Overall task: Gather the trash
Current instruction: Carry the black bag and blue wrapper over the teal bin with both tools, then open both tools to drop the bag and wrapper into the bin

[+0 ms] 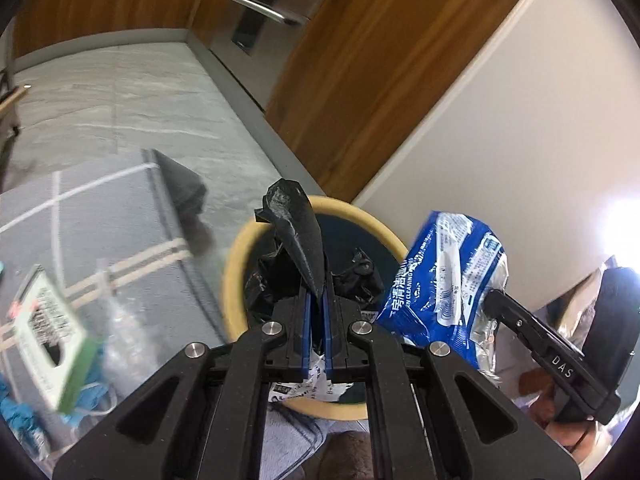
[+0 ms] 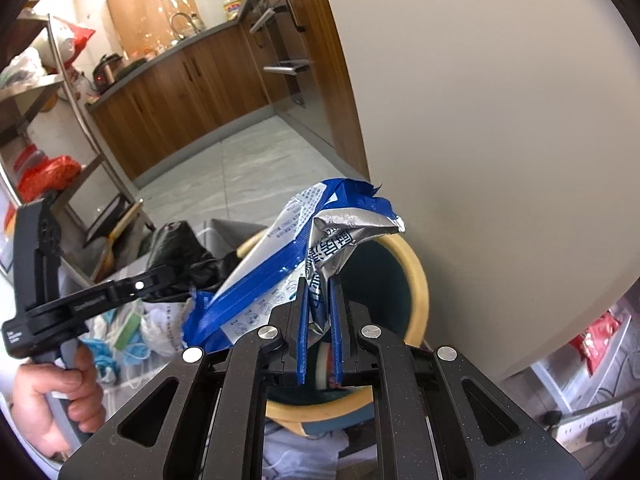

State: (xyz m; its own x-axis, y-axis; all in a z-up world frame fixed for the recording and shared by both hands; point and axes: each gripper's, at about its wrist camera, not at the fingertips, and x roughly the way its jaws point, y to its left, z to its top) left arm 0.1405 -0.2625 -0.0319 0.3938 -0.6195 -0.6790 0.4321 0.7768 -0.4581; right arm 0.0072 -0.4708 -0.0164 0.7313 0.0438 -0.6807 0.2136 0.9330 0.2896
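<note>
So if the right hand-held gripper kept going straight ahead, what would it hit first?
Probably the dark inside wall of the round yellow-rimmed bin, though depth is unclear; the crumpled blue wrapper it grips leads.

Grey tiled floor (image 1: 120, 92) carrying grey striped rug (image 1: 100, 216), yellow-rimmed bin (image 1: 236, 256), green-edged box (image 1: 52, 328), scattered blue wrappers (image 1: 16, 408).

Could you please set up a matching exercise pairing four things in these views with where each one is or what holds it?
Things:
1. black bag
2. blue wrapper
3. bin
4. green-edged box

Places:
A. lying on the grey rug beside the bin
B. pinched in the left gripper
C. standing below both grippers, yellow rim up
D. pinched in the right gripper

Pairs: 1-B, 2-D, 3-C, 4-A
</note>
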